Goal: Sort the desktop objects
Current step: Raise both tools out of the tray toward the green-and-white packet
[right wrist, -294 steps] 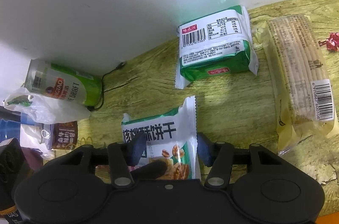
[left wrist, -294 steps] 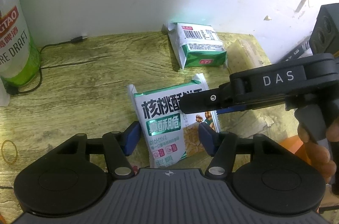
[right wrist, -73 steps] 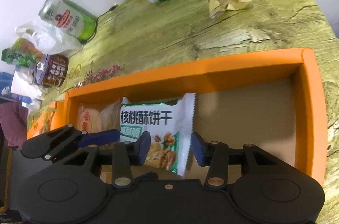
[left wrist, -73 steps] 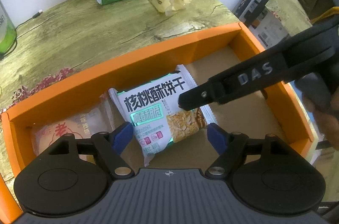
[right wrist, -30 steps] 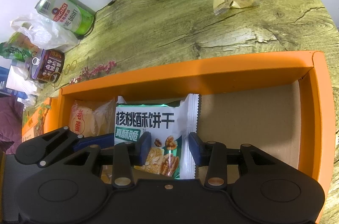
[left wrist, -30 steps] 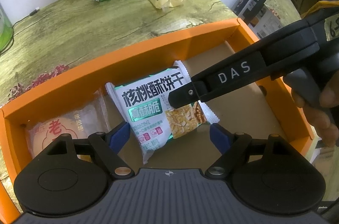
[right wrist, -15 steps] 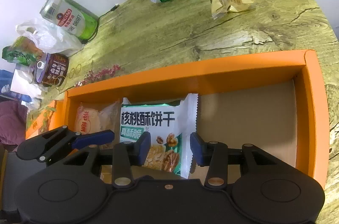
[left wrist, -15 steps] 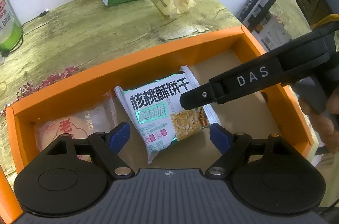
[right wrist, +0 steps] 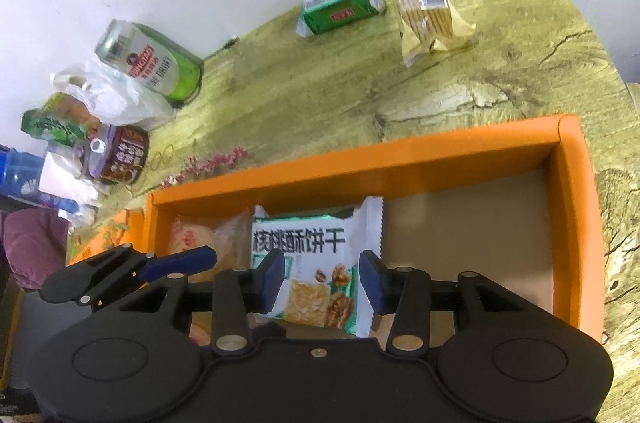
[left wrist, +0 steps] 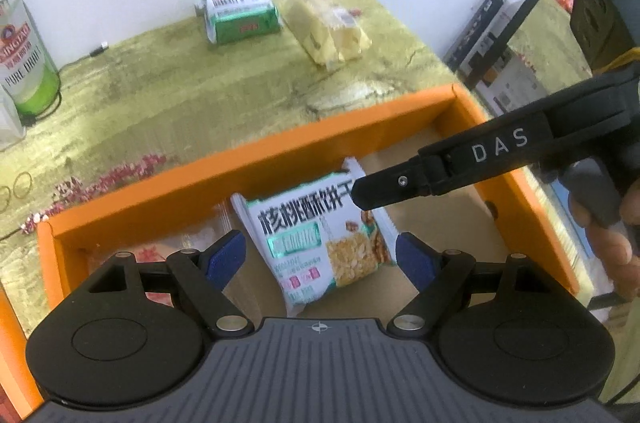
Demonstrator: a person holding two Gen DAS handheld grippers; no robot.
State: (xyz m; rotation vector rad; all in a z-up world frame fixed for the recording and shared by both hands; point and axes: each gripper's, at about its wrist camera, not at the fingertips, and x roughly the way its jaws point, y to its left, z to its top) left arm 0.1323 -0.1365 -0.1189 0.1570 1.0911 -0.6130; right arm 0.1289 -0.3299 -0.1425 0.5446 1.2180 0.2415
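Observation:
A white-and-green walnut biscuit packet [left wrist: 320, 239] lies flat inside the orange box [left wrist: 280, 147], its top edge against the far wall. My left gripper [left wrist: 320, 257] hovers over it, open wide, blue pads either side of the packet. My right gripper [right wrist: 320, 279] is above the same packet [right wrist: 316, 243], open, its fingers narrower than the packet and not pinching it. In the left wrist view its black finger reaches in from the right, held by a hand [left wrist: 612, 235]. A round pastry packet [right wrist: 200, 235] lies to the left in the box.
On the wooden table beyond the box [right wrist: 400, 151] lie a green packet [right wrist: 342, 9] and a yellow cracker pack [right wrist: 428, 7] by the wall. A beer can [right wrist: 152, 63], plastic bag [right wrist: 108, 95] and small tin [right wrist: 124, 155] crowd the left. The box's right half is bare cardboard.
Both grippers have lifted and drawn back from the box, so more of the table shows. The biscuit packet stays where it lies in the box.

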